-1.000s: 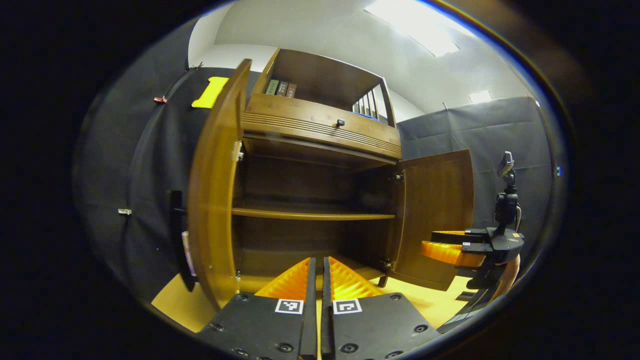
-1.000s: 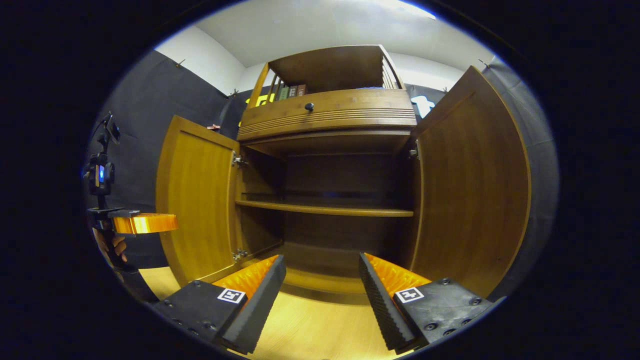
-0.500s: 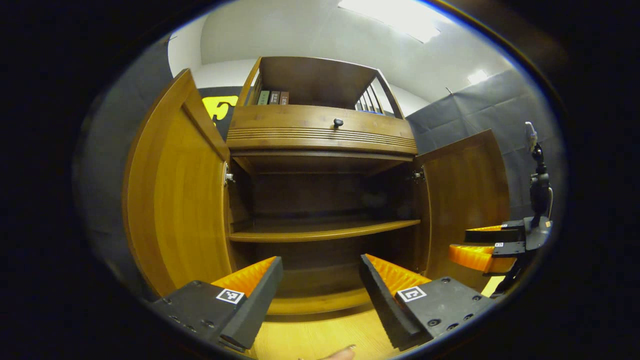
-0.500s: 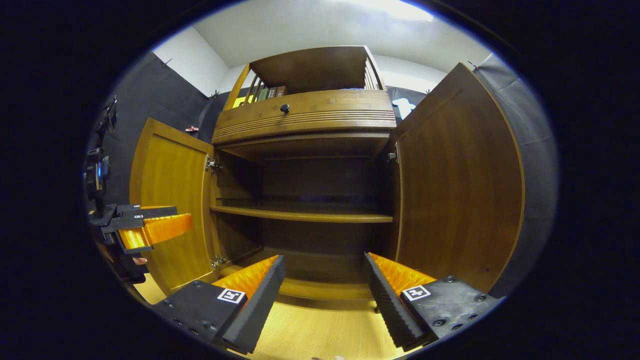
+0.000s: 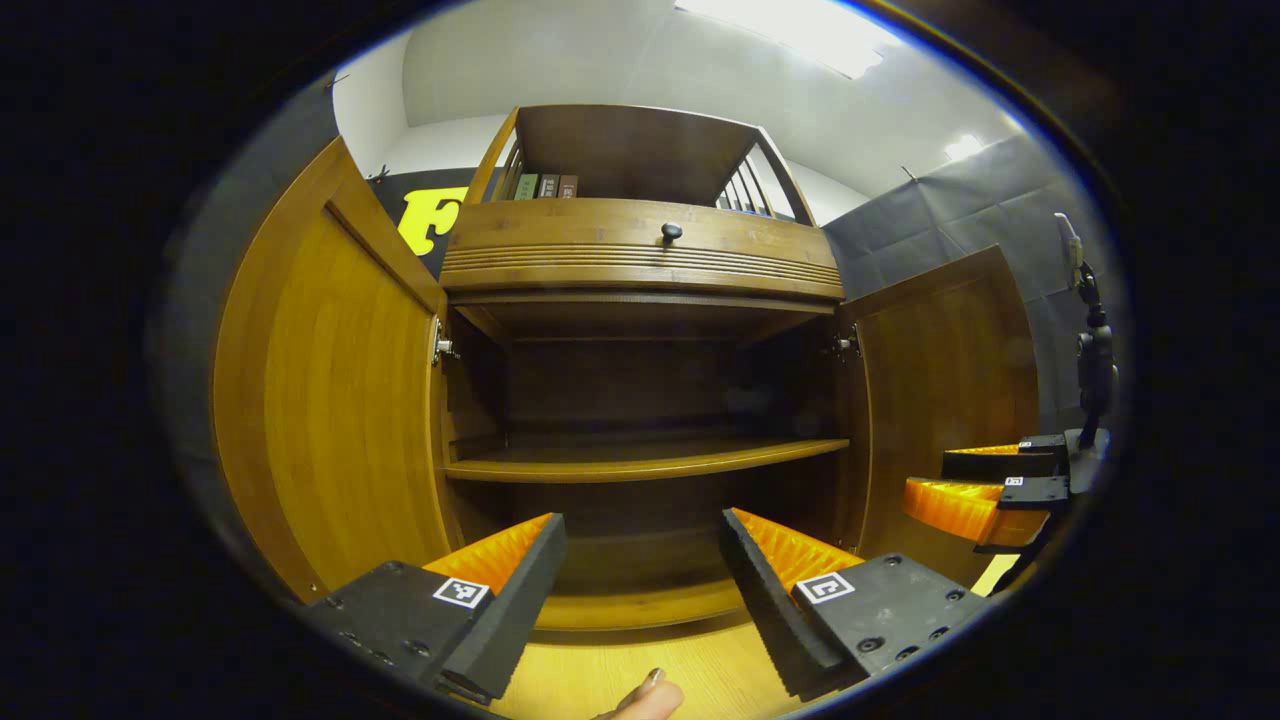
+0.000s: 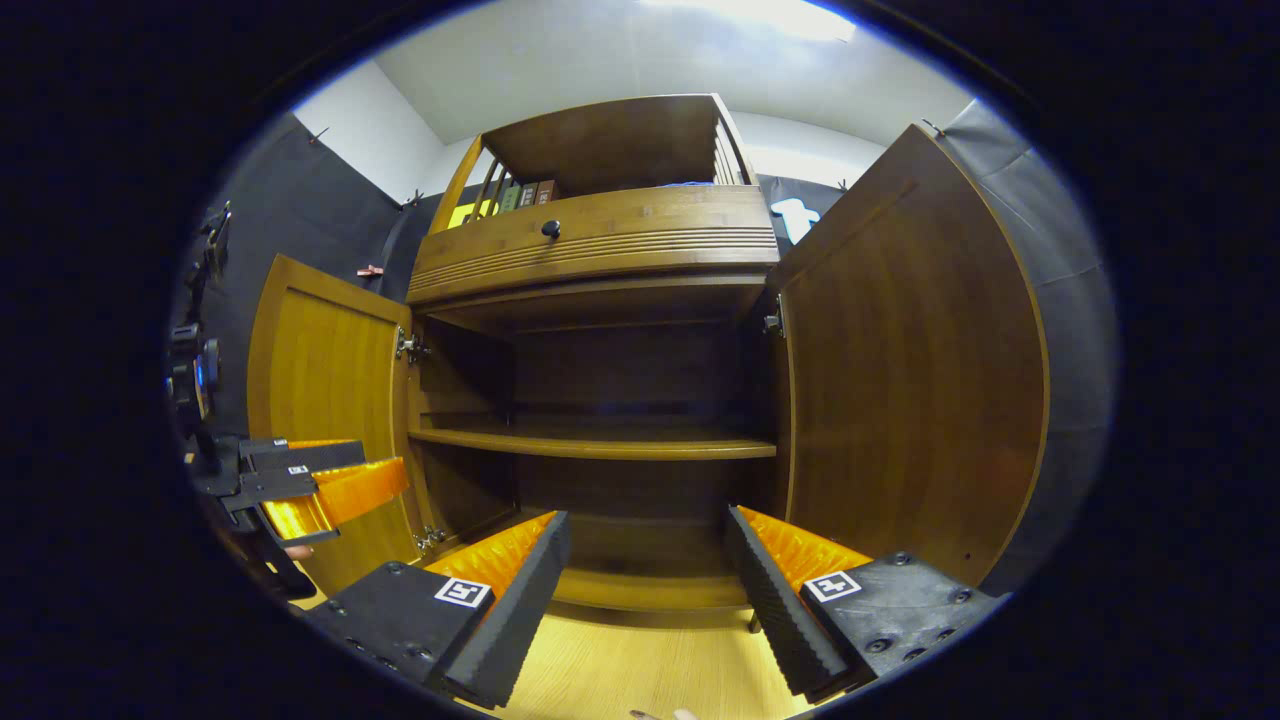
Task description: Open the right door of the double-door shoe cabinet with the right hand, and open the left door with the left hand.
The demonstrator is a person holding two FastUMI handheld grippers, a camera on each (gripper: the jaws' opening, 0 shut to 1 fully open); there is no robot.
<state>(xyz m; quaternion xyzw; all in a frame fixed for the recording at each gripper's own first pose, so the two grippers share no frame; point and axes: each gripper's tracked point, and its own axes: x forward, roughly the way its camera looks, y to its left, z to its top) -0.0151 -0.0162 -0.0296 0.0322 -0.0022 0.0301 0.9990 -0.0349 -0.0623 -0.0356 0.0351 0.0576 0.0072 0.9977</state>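
Observation:
The wooden shoe cabinet (image 5: 640,260) (image 6: 600,245) stands straight ahead with both lower doors swung wide. Its left door (image 5: 330,410) (image 6: 325,400) and right door (image 5: 945,385) (image 6: 910,360) both stand out toward me. Inside, one shelf (image 5: 640,460) (image 6: 590,445) is bare. In the left gripper view my left gripper (image 5: 640,580) is open in front of the cabinet's floor, holding nothing. My right gripper (image 6: 645,585) is open too, with nothing between its fingers. The right gripper (image 5: 985,490) hangs beside the right door, and the left gripper (image 6: 310,480) hangs beside the left door.
A drawer with a dark knob (image 5: 671,232) (image 6: 550,229) runs above the doors. Several books (image 5: 545,186) stand on the open top shelf. Light wooden floor (image 5: 620,670) lies below. A fingertip (image 5: 640,698) shows at the bottom edge. Black cloth walls surround the booth.
My left gripper went from shut to open and drew back from the left door's edge. The left door now stands wider. The right gripper stayed open, shifting slightly.

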